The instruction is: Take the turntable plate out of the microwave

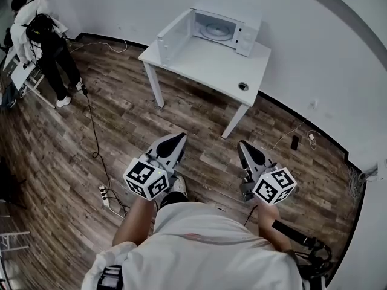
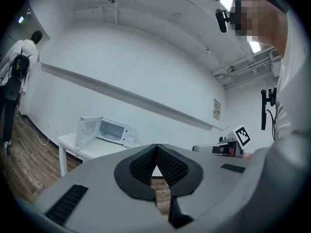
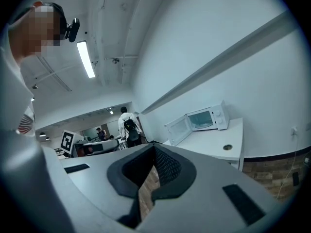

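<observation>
Standing well apart from the table [image 1: 202,62]; removal not yet begun. Turntable plate [image 1: 215,31] sits inside the microwave [image 1: 245,24], door [image 1: 175,38] already open. Left gripper [image 1: 179,138] and right gripper [image 1: 243,145] both closed on nothing.

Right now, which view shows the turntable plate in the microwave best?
The head view: it looks down into the open microwave, where the turntable plate shows as a pale disc. Both gripper views show the microwave small and far off; the plate is hard to make out there.
</observation>
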`<action>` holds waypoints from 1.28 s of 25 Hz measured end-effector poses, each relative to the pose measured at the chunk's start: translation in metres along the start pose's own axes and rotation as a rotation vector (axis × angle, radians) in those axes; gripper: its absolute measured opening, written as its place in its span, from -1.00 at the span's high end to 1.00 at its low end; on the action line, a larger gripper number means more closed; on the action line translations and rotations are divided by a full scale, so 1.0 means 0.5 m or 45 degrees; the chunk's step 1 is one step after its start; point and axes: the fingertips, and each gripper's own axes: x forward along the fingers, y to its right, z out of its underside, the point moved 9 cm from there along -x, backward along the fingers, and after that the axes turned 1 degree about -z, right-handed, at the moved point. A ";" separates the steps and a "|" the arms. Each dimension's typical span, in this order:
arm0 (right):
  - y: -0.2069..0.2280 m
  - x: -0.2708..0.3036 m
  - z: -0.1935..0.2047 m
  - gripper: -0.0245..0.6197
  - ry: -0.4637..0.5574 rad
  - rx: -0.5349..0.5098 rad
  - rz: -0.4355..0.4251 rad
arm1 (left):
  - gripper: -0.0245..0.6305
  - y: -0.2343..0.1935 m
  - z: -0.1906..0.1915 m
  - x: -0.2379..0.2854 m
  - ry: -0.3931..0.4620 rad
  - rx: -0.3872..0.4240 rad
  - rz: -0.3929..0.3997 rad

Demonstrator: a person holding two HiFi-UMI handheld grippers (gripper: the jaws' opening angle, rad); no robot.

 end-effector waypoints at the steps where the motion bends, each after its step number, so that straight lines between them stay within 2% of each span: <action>1: 0.001 0.027 -0.009 0.92 0.002 -0.004 0.005 | 0.89 -0.027 -0.010 0.008 0.002 -0.004 0.008; 9: -0.009 0.222 -0.045 0.92 -0.020 -0.018 0.035 | 0.89 -0.223 -0.074 0.050 0.020 -0.005 0.040; 17: -0.007 0.336 -0.048 0.92 -0.066 -0.013 0.031 | 0.89 -0.325 -0.074 0.070 0.009 -0.057 0.052; 20: 0.017 0.377 -0.054 0.92 -0.064 -0.001 0.026 | 0.89 -0.358 -0.074 0.098 -0.004 -0.071 0.058; 32: 0.186 0.534 -0.124 0.92 0.021 0.030 -0.038 | 0.89 -0.461 -0.129 0.277 -0.011 0.001 0.019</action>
